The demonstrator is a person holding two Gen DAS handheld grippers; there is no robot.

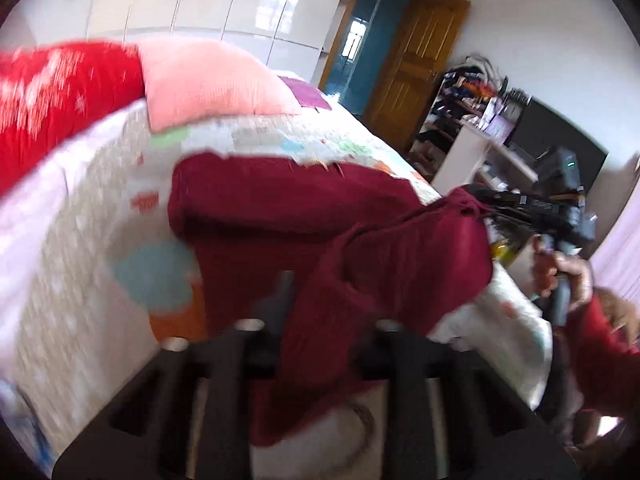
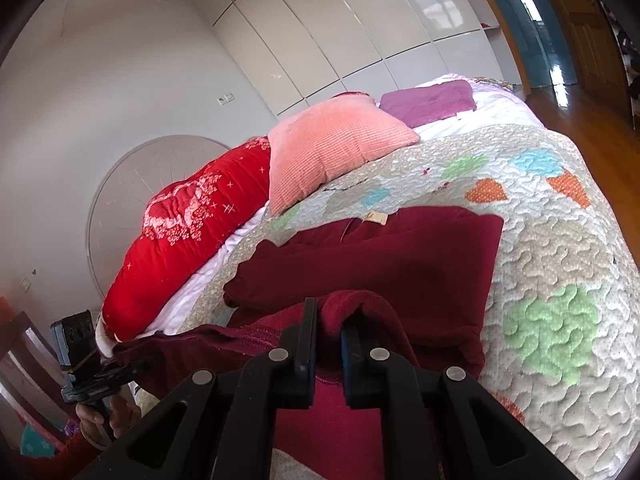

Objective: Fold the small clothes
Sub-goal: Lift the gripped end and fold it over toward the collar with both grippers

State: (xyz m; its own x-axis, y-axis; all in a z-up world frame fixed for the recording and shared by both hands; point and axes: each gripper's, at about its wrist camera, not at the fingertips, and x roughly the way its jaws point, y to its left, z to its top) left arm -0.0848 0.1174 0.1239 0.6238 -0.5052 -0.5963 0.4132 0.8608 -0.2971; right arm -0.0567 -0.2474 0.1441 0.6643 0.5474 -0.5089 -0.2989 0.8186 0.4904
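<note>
The maroon garment (image 2: pixel 384 264) lies partly folded on the patchwork quilt (image 2: pixel 560 240) covering the bed, with its near edge lifted off the surface. A pale label (image 2: pixel 376 218) shows at its far edge.

The right gripper (image 2: pixel 329 344) is clamped on a fold of that raised edge: its two black fingers (image 2: pixel 306 340) stand close together with cloth pinched between them and bulging above the tips. From the left wrist view, the same tool is seen at the right, holding a corner of the cloth clear of the bed, with the person's hand (image 1: pixel 560 268) on its handle.

The left gripper (image 1: pixel 316 312) has maroon fabric draped through and over its front. That view is blurred by motion, and the fingers are largely covered by the cloth, so whether they are pinching it cannot be told. In the right wrist view this tool appears low at the left, at the end of the stretched hem.

Beyond the garment, a pink cushion (image 2: pixel 332 148) rests against a red embroidered duvet (image 2: pixel 188 232), with a purple cushion (image 2: pixel 430 100) just beside it. White glossy wardrobe doors (image 2: pixel 360 32) line the far wall; a wooden door (image 1: pixel 416 68) stands to the right.
</note>
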